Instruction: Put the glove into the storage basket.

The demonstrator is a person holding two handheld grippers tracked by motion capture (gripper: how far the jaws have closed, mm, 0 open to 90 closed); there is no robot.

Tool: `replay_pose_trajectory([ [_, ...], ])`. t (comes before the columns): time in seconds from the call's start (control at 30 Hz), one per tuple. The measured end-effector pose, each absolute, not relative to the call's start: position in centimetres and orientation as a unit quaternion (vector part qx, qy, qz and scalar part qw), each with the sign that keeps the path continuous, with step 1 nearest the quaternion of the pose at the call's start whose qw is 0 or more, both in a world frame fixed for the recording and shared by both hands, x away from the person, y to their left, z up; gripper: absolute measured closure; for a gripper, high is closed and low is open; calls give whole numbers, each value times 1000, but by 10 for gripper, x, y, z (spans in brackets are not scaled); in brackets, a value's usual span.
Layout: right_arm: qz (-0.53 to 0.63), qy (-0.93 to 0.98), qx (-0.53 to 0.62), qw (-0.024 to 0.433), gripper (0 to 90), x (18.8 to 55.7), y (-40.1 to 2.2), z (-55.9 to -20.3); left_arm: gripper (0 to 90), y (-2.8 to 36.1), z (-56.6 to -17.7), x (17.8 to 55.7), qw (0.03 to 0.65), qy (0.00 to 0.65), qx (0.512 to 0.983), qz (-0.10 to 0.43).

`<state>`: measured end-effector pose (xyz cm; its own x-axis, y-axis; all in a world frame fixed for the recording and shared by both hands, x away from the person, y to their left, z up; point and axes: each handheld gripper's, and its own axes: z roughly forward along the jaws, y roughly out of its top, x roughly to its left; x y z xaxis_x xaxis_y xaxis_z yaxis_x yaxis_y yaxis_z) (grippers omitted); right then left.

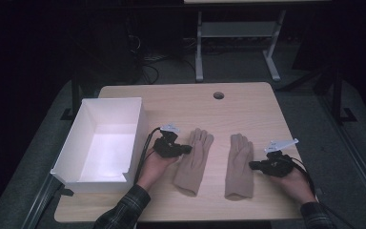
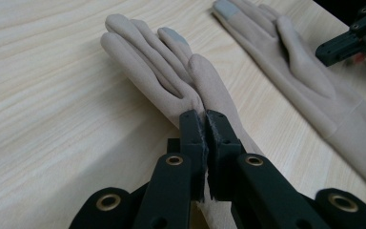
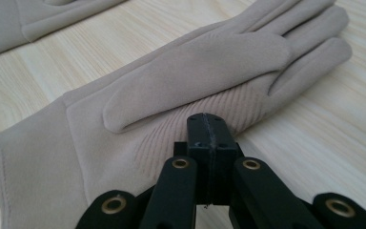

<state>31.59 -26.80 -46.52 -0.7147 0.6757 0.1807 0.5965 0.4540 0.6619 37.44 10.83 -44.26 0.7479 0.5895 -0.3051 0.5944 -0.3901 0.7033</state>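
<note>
Left gripper (image 2: 205,117) pinching left glove (image 2: 162,62) edge; right gripper (image 3: 208,119) closed, empty, at right glove (image 3: 195,71) – grip step; next: lift toward box (image 1: 71,143) at table's left edge.

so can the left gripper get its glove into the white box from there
Probably yes. The left gripper is shut on the edge of the left glove, and the white box sits open-topped right beside that hand, with nothing between them but its low wall.

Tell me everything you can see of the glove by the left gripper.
The left glove is beige, soft knit-looking fabric, lying flat on the wooden table, fingers pointing away from the person, a grey patch on one fingertip. The left gripper has its jaws shut on the glove's edge near the thumb. It lies apart from the other glove.
</note>
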Motion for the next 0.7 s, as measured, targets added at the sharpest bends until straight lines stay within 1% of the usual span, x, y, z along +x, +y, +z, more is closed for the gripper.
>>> replay_pose_trajectory([
  [0.2, 368, 859, 354, 49, 899, 322, -247, -466, 864, 103, -439, 380, 434, 352, 829, -6],
  [0.7, 373, 865, 333, 48, 899, 331, -221, -467, 863, 86, -438, 394, 441, 348, 827, -10],
])
